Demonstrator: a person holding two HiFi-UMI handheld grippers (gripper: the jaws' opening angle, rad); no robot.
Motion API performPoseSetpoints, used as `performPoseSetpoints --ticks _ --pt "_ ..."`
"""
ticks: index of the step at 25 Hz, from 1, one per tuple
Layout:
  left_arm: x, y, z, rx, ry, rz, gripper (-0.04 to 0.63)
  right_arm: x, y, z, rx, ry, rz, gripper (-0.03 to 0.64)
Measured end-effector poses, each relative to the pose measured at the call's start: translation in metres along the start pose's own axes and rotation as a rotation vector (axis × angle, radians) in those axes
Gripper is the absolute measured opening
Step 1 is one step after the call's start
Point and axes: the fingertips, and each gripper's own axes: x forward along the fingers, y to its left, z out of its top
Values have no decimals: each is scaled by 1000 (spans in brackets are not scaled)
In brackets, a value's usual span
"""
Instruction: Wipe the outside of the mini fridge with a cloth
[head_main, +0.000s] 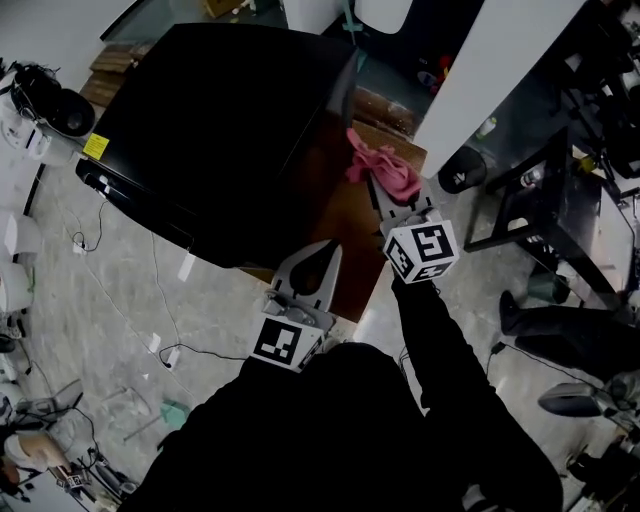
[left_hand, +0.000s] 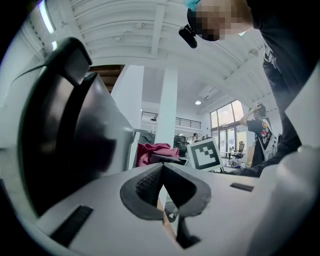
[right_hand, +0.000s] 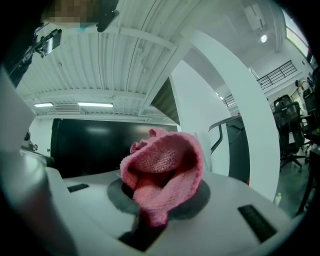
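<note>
The black mini fridge (head_main: 220, 130) fills the upper left of the head view, seen from above. A pink cloth (head_main: 385, 170) hangs bunched at the fridge's right side, and my right gripper (head_main: 378, 192) is shut on it. In the right gripper view the cloth (right_hand: 165, 170) covers the jaws, with the fridge's dark face (right_hand: 95, 145) behind. My left gripper (head_main: 322, 252) is shut and empty at the fridge's near right corner. The left gripper view has its closed jaws (left_hand: 162, 172) low, the fridge (left_hand: 65, 135) to the left, and the cloth (left_hand: 155, 150) ahead.
A brown wooden surface (head_main: 350, 230) lies beside and under the fridge's right side. A white pillar (head_main: 500, 70) rises at upper right, with a black stand (head_main: 540, 210) beside it. Cables (head_main: 160, 340) trail on the marble floor at left. Someone's dark shoes (head_main: 520, 310) are at right.
</note>
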Motion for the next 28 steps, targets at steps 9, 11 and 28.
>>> performPoseSetpoints --ticks 9,11,28 --pt "-65 9 -51 -16 56 -58 5 -70 87 -86 70 142 -15 81" --pt "-79 13 -64 -21 72 -59 5 -81 106 -107 88 173 -13 81" --pt "-106 60 -168 -47 196 19 5 -58 172 -229 156 290 97 81"
